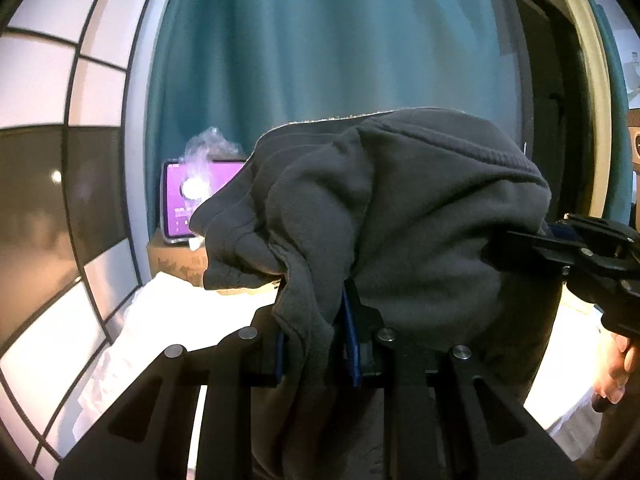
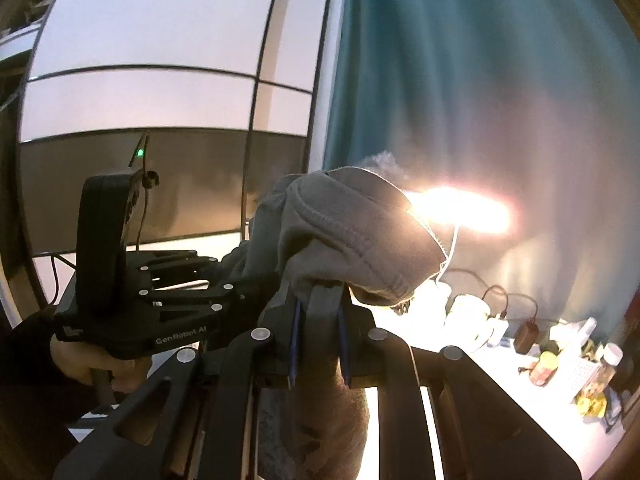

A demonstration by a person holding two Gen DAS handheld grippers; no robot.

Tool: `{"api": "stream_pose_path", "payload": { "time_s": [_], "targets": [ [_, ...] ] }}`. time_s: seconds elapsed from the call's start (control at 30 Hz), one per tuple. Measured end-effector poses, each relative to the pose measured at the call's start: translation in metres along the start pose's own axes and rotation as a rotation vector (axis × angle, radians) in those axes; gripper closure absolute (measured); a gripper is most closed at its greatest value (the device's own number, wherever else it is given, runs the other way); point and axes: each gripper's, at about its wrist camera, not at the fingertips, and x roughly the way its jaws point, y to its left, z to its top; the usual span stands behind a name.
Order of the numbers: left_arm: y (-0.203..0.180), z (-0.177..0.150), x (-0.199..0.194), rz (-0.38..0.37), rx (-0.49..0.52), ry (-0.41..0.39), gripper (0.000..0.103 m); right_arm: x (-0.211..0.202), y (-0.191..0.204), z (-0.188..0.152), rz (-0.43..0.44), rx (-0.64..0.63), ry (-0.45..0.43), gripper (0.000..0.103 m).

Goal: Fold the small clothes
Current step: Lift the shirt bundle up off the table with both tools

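Aloft, grey garment (image 1: pixel 400 208) between hand-held grippers

Matt grey fleecy garment (image 1: pixel 400 208) with ribbed hem — matt black plastic gripper (image 1: pixel 316 344), shiny metal rivets.

I see a plain dark grey fleece garment (image 1: pixel 400 216), unpatterned, with ribbed hems. My left gripper (image 1: pixel 318 344) and right gripper (image 2: pixel 319 344) are black with blue pads (image 2: pixel 296 344). Behind hangs a teal curtain (image 1: pixel 320 40). The wall panels (image 2: pixel 160 40) are white and dark brown, gridded with black lines. A tablet screen (image 1: pixel 200 196) glows purple.
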Motion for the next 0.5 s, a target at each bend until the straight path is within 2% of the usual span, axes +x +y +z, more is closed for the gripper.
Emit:
{"api": "stream_pose_path", "payload": {
  "time_s": [0.23, 0.5],
  "targets": [
    [0.004, -0.005, 0.031, -0.014, -0.002, 0.056, 0.081, 0.028, -0.021, -0.01, -0.016, 0.047, 0.051, 0.086],
    [0.002, -0.008, 0.075, -0.048, 0.004, 0.118, 0.081, 0.042, -0.057, -0.032, -0.052, 0.111, 0.099, 0.086]
  ]
}}
